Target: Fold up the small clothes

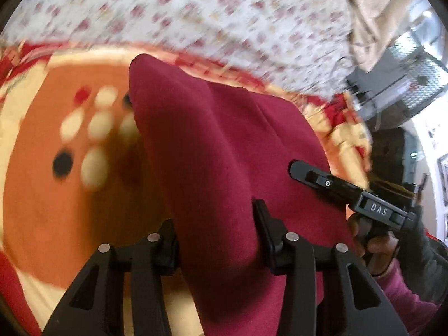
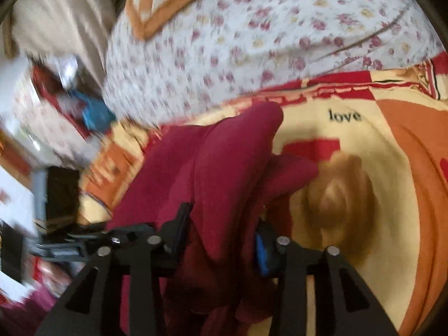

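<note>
A maroon garment [image 1: 212, 151] hangs in folds above a patterned blanket [image 1: 42, 196]. My left gripper [image 1: 215, 232] is shut on a bunch of the maroon cloth, which runs between its fingers. My right gripper [image 2: 224, 229] is shut on another bunch of the same garment [image 2: 224, 162]. In the left wrist view the right gripper [image 1: 296, 168] reaches in from the right and touches the cloth's edge, held by a hand [image 1: 372, 249]. Both views are blurred.
The blanket [image 2: 350, 196] is orange, cream and red, with the word "love" [image 2: 345, 115]. A white floral sheet [image 1: 224, 14] lies behind it. A beige curtain [image 2: 56, 22] and blurred clutter [image 2: 61, 196] stand at the left of the right wrist view.
</note>
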Available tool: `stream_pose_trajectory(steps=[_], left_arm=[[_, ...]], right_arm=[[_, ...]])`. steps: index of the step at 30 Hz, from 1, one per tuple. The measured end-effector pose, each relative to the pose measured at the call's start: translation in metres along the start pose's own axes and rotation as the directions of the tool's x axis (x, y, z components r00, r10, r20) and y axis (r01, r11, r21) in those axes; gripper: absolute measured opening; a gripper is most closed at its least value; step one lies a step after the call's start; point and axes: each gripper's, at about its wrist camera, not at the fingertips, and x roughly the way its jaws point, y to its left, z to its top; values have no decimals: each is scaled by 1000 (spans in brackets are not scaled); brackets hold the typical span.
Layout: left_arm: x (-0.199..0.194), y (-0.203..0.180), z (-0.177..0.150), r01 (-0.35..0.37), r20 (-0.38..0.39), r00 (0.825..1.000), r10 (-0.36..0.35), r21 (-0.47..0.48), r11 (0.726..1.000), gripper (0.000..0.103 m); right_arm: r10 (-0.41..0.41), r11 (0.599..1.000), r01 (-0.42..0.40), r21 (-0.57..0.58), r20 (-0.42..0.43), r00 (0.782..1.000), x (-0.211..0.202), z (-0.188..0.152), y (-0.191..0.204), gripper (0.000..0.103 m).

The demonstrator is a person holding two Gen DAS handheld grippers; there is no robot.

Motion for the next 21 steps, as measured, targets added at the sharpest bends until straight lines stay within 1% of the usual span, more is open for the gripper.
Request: stream_pose_trajectory(steps=[1,2,3,4,6,8,10,11,12,13,16,18,21], left_arm=[[9,7,-8,-33,-19,999,33,-20,999,42],[12,11,-14,-38,-12,999,38,-38,999,46],[11,15,-17,-40,10,999,41,-53,998,53],[8,16,-19,-44,40,998,47,-66,997,57],[0,14,-21,-82,68,994,87,-65,994,58],[-7,8,-20,-152,107,982,155,-37,988,59],[-13,2,-19,-214,150,966,213,-9,977,59],[-15,-1,-20,-241,167,957,237,1,971,59],[-17,-3,-18,-261,179,950,256,7,965,59],[-18,-7,-17,-275,191,944,268,11,961,59],[-16,-7,-14,-281,204,940,274,5,960,59],[-14,-4,-15,-292,195,938,288,-6,956,59],[-11,-4,-18,-288,196,939,284,-5,958,59]], right_arm=[[-91,995,90,-43,-27,995,8,-8,4,51],[-156,985,152,-85,-51,986,15,-16,6,60],[-183,977,178,-115,-39,982,14,-21,9,66],[-204,971,200,-131,-13,979,6,-24,13,66],[-226,964,226,-140,14,974,-13,-26,22,67],[-222,960,230,-158,63,973,-35,-26,31,67],[-202,958,217,-190,94,975,-50,-25,41,60],[-172,957,190,-220,100,980,-55,-24,49,48],[-154,953,175,-246,101,983,-57,-24,55,42],[-144,947,167,-274,101,984,-56,-25,62,41],[-132,925,145,-352,60,989,-38,-30,78,41],[-186,895,180,-408,27,982,-20,-37,84,41],[-278,859,253,-444,9,961,-4,-46,74,40]])
